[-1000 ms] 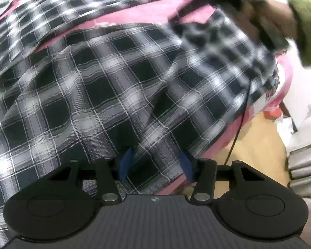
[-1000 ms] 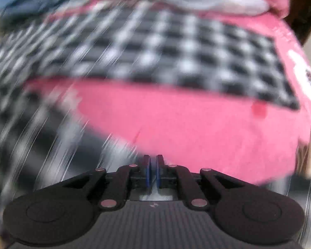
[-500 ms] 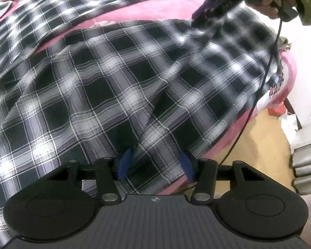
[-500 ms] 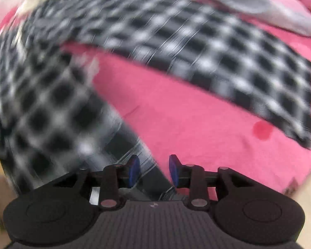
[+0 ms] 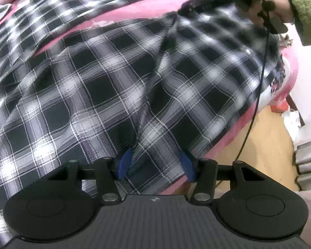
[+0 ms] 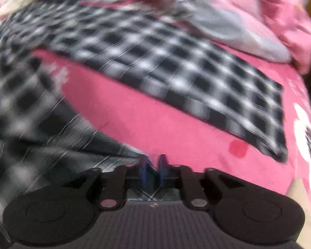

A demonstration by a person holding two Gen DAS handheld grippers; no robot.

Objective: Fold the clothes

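Observation:
A black-and-white plaid shirt (image 5: pixel 114 83) lies spread over a pink bedsheet (image 5: pixel 122 14). My left gripper (image 5: pixel 155 165) hangs open just above the shirt's near hem, its blue pads apart and nothing pinched. In the right wrist view, my right gripper (image 6: pixel 152 167) has its jaws closing, with an edge of the plaid shirt (image 6: pixel 41 141) between the pads. From the left wrist view, the right gripper (image 5: pixel 197 6) is a blur at the shirt's far edge, where the cloth tents up to it. A hand (image 5: pixel 277 6) in a green sleeve (image 5: pixel 302 14) holds it.
Another stretch of plaid cloth (image 6: pixel 176 76) lies flat across the bedsheet (image 6: pixel 155 120). Pink and grey bedding (image 6: pixel 259 20) is heaped at the back. A black cable (image 5: pixel 259 83) hangs over the bed's right edge above a wooden floor (image 5: pixel 259 145).
My right gripper opened from shut, rolled, and has narrowed around the shirt's edge. Seen from the left, it came down onto the far edge and the cloth rose. The left gripper stayed put.

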